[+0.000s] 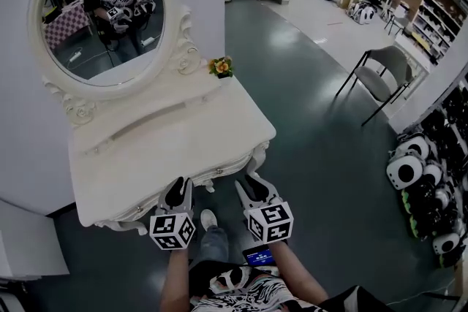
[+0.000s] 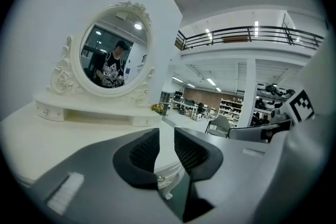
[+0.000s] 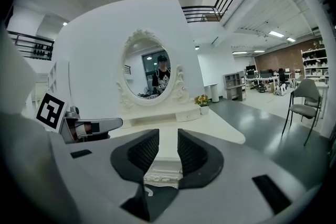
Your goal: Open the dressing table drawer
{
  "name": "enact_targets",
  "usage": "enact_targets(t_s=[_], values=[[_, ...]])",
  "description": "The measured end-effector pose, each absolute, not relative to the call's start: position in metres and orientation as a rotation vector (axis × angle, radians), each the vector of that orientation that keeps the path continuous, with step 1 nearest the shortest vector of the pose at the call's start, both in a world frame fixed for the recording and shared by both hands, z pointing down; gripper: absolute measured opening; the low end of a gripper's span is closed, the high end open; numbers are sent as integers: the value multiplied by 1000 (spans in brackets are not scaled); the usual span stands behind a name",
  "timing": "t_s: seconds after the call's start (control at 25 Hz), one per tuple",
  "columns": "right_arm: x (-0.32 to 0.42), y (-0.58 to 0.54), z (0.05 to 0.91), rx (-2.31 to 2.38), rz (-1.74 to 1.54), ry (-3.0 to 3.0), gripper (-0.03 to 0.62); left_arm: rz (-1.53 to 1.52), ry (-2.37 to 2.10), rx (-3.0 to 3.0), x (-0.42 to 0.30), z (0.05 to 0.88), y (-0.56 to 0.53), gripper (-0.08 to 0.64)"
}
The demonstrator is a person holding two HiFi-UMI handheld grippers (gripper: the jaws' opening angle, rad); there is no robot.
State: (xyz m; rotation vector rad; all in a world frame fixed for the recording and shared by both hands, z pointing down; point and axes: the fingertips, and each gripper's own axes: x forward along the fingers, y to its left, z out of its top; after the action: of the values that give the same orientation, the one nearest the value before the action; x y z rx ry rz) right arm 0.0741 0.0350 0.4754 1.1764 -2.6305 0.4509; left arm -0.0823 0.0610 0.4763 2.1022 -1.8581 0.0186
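Observation:
The white dressing table (image 1: 168, 146) stands against the wall with its oval mirror (image 1: 102, 11). Its carved drawer front (image 1: 219, 173) runs under the top's near edge and looks closed. My left gripper (image 1: 178, 190) hovers just before that edge, left of centre, and my right gripper (image 1: 254, 186) is beside it on the right. In the left gripper view the left gripper (image 2: 166, 136) is open, with a small knob (image 2: 160, 179) low in the gap and untouched. In the right gripper view the right gripper (image 3: 168, 139) is open before the carved apron (image 3: 161, 176), holding nothing.
A small pot of flowers (image 1: 221, 66) sits at the table's back right corner. A grey chair (image 1: 384, 73) stands on the dark floor to the right, and black-and-white objects (image 1: 420, 175) are piled at the far right. A person's shoe (image 1: 208, 219) shows under the table edge.

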Motion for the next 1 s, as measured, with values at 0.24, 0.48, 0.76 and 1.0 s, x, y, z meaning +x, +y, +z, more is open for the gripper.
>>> enact_targets(t_s=[0.24,0.48,0.76,1.0], values=[[51,-40,493,1204,466,-2575,100,51,-1834,2076,-114,497,-13,20],[18,-102,514,1231,451,-2477,98,97,-1765,2071,-148,522,-78,15],[-10,-151,536,1223,424,-2403,100,155,-1658,2098,-151,557,-123,15],[-25,-174,542,1194,415,-2392,109,173,-1620,2095,-152,565,-141,16]])
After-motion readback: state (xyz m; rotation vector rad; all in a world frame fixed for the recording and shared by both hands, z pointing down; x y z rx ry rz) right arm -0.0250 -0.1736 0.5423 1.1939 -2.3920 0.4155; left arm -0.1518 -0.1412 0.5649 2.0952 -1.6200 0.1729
